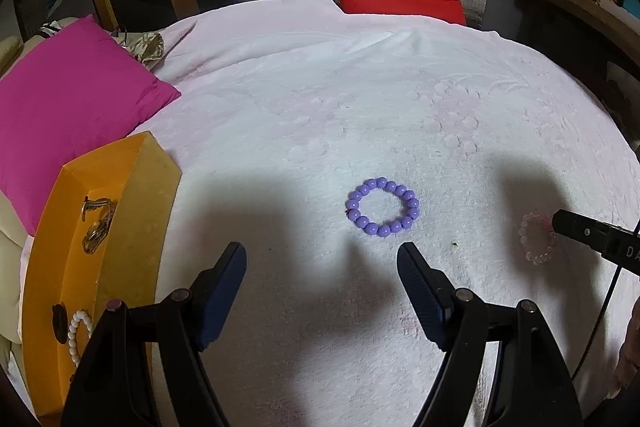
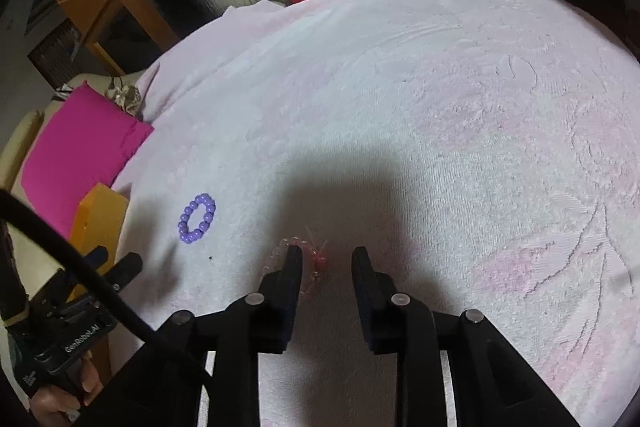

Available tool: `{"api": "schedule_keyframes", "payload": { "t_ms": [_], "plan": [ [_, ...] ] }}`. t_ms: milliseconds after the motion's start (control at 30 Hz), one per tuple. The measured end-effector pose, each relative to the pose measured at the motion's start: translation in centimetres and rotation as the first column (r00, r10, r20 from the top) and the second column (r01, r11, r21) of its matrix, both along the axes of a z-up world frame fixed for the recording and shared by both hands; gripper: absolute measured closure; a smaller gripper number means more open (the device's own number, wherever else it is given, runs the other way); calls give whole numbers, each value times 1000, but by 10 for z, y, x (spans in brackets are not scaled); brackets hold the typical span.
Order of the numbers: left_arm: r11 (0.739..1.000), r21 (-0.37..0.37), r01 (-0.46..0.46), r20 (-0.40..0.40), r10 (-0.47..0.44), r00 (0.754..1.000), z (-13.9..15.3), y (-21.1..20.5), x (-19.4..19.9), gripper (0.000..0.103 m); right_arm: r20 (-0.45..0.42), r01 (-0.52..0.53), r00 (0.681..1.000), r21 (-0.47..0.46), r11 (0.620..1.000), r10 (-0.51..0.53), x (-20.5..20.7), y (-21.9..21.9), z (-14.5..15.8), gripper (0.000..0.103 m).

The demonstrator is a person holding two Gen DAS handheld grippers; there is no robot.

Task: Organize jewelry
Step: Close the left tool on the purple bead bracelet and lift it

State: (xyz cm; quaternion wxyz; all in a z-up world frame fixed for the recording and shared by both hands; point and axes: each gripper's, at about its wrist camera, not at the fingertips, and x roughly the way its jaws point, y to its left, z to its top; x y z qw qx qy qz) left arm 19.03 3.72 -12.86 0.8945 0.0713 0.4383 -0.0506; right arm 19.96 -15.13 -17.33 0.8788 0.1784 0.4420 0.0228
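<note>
- At lower left of the left wrist view, we see the orange box [image 1: 132,211] holding jewelry.
- Our left gripper [image 1: 322,259] stands wide apart below the purple bracelet [image 1: 382,207] on the bed [image 1: 360,87].
- Our right gripper [image 2: 326,255], parted, pads clear of the pink bracelet [image 2: 310,263] lying at its left finger.

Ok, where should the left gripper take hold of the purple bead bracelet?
The purple bracelet lies flat as an open ring on the white towel. Probably best to descend from above and pinch its near arc, one finger inside the ring, one outside. The left gripper is already open.
</note>
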Motion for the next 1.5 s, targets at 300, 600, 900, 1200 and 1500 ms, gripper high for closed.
{"api": "schedule_keyframes", "payload": {
  "t_ms": [300, 600, 900, 1200, 1500],
  "plan": [
    [1000, -1, 2, -4, -2, 1000, -1, -2, 2, 25, 18, -1, 1000, -7, 1000, 1, -4, 1, 3, 74],
    [1000, -1, 7, -5, -7, 1000, -2, -4, 2, 25, 0, 4, 1000, 7, 1000, -4, -2, 0, 1, 74],
    [999, -36, 38, -31, -39, 999, -7, -7, 8, 25, -4, 11, 1000, 28, 1000, -11, -4, -4, 2, 74],
    [988, -133, 76, -62, -85, 994, -23, 0, 36, 25, -8, 28, 1000, 52, 998, -28, -5, -10, 1, 74],
    [979, -190, 80, -75, -96, 993, -41, -12, 54, 25, -10, 35, 999, 55, 998, -34, -7, -11, -1, 74]
  ]
}}
